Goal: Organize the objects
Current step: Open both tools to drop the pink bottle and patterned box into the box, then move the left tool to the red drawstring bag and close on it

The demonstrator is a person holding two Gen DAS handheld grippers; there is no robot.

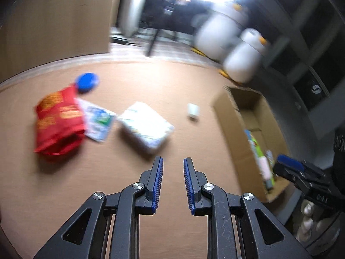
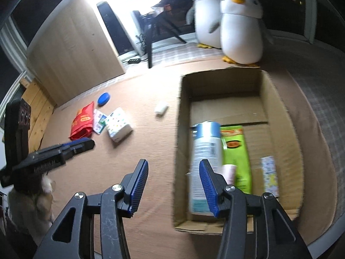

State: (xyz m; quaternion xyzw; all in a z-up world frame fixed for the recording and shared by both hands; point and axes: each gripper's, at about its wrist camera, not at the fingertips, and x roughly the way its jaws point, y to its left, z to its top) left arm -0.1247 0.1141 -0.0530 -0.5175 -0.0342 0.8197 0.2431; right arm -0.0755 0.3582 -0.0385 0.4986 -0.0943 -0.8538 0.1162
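Observation:
On the brown mat lie a red bag [image 1: 58, 120] [image 2: 83, 123], a blue disc [image 1: 87, 82] [image 2: 104, 98], a flat white-blue packet [image 1: 98, 120] [image 2: 99, 122], a white tissue pack [image 1: 146, 126] [image 2: 118, 125] and a small white bottle [image 1: 193, 110] [image 2: 161, 107]. My left gripper [image 1: 173, 159] [image 2: 82, 143] hovers over the mat short of the tissue pack, narrowly open and empty. My right gripper [image 2: 173, 161] [image 1: 289, 161] stands open over the left wall of the cardboard box [image 2: 179, 129] [image 1: 228, 125]. A blurred white-and-blue spray can [image 2: 207, 151] lies in the box behind the right finger, free of the pads.
The box also holds a green packet [image 2: 236, 149], a pink item [image 2: 228, 171] and a patterned packet [image 2: 268, 172]. Two plush penguins [image 2: 241, 32] stand behind it. A wooden cabinet [image 2: 71, 49] and a tripod leg [image 2: 149, 49] border the mat at the back.

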